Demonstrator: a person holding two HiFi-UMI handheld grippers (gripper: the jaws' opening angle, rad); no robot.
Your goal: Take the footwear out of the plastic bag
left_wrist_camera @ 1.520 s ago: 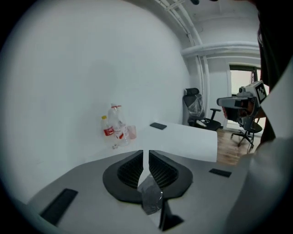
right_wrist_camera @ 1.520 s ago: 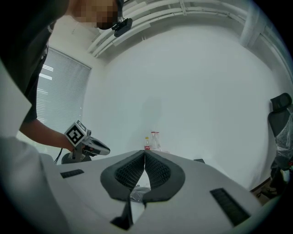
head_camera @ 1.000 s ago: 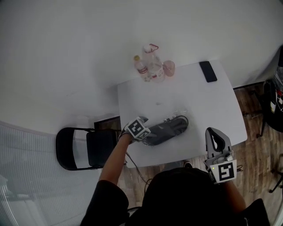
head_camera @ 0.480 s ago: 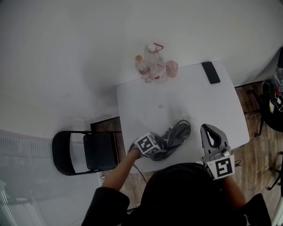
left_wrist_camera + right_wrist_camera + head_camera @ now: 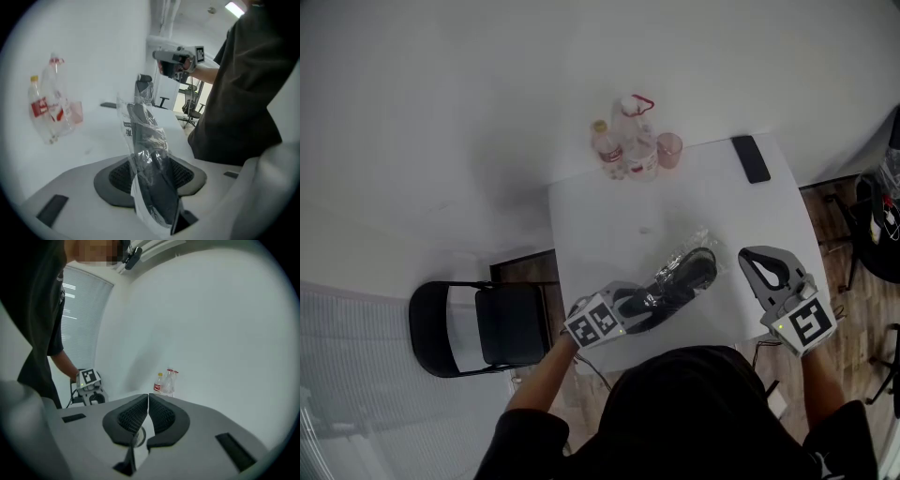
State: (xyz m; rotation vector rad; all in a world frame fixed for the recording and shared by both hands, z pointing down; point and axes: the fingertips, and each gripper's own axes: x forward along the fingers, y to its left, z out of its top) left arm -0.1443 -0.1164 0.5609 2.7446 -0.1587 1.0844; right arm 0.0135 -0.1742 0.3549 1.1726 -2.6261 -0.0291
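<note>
The dark footwear (image 5: 680, 278), wrapped in a clear plastic bag (image 5: 698, 240), is seen over the near part of the white table (image 5: 600, 216); whether it rests on the top or is lifted can't be told. Its near end is clamped by the left gripper (image 5: 630, 307), at the table's near-left edge. The jaws have just been closing and are now pressed onto the bag w/ the footwear inside, approx half-way in. In the left gripper view the bagged footwear (image 5: 140, 124) is seen running up & away from btwn the pads (image 5: 185, 174), tilted. The right gripper (image 5: 761, 262) is held at the table's near-right edge, apart from the bag. Its jaws are fully closed, pads touching, nothing btwn them. At the far edge, bottles (image 5: 623, 145), a pink cup (image 5: 669, 148) & a black phone (image 5: 751, 158) are set. A black chair (image 5: 478, 323) is seen left of the table.
</note>
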